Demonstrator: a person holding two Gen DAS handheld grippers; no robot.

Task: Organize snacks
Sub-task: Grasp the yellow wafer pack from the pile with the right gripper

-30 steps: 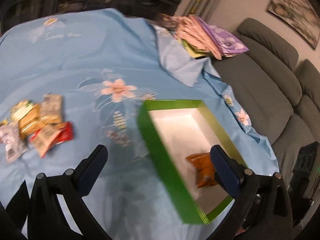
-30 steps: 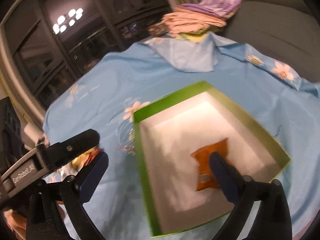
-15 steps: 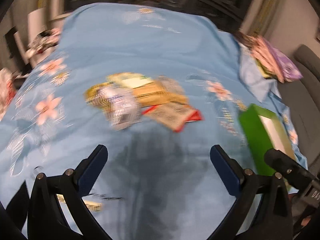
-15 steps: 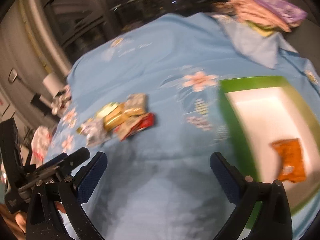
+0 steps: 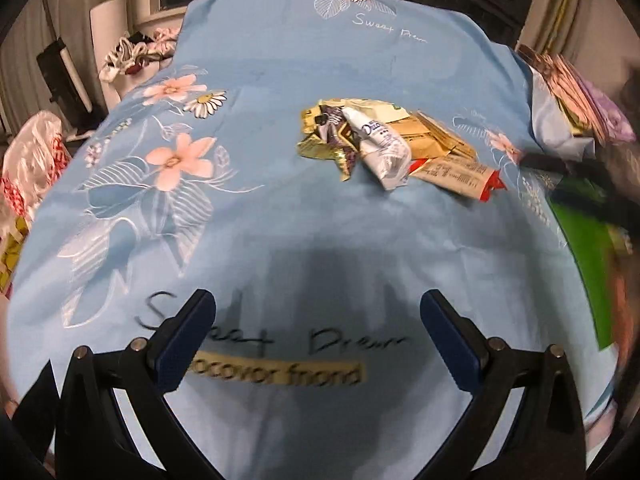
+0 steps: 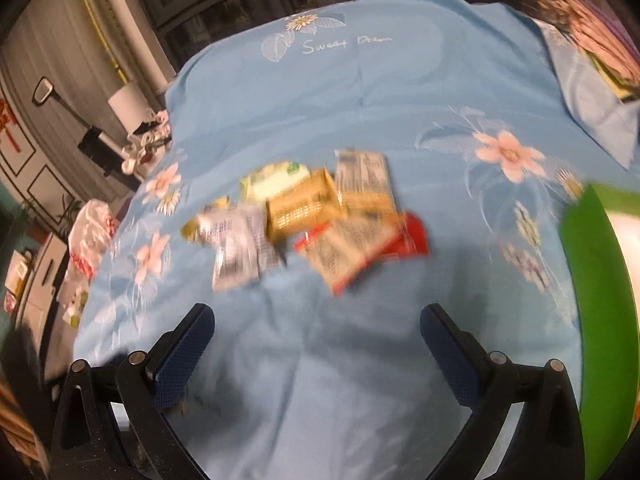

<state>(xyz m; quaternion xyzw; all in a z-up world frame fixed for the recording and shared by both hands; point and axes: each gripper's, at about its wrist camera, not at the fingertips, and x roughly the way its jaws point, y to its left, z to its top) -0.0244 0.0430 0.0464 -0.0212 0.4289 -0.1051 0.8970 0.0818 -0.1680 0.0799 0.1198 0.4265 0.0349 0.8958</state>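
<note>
Hovering over a blue floral sheet [image 5: 280, 80], the left gripper [image 5: 318, 332] and right gripper [image 6: 318, 340] both gape wide, empty.
A snack pile [image 6: 304, 220] lies mid-sheet, packets pointing variously; the green box [image 6: 592, 280] sits right, contents unseen.

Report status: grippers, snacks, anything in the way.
Left gripper and right gripper open, empty. Snack pile loose on blue cloth. Green box right. Path clear.

The left gripper [image 5: 318, 334] hangs in the air with its two blue-padded fingers [image 5: 185, 340] spread wide apart and nothing between them. The right gripper [image 6: 318, 354] is posed the same way, fingers [image 6: 450, 356] spread wide and empty, pointing forward and slightly downward. Its picture is blurred. Neither gripper touches anything.
</note>
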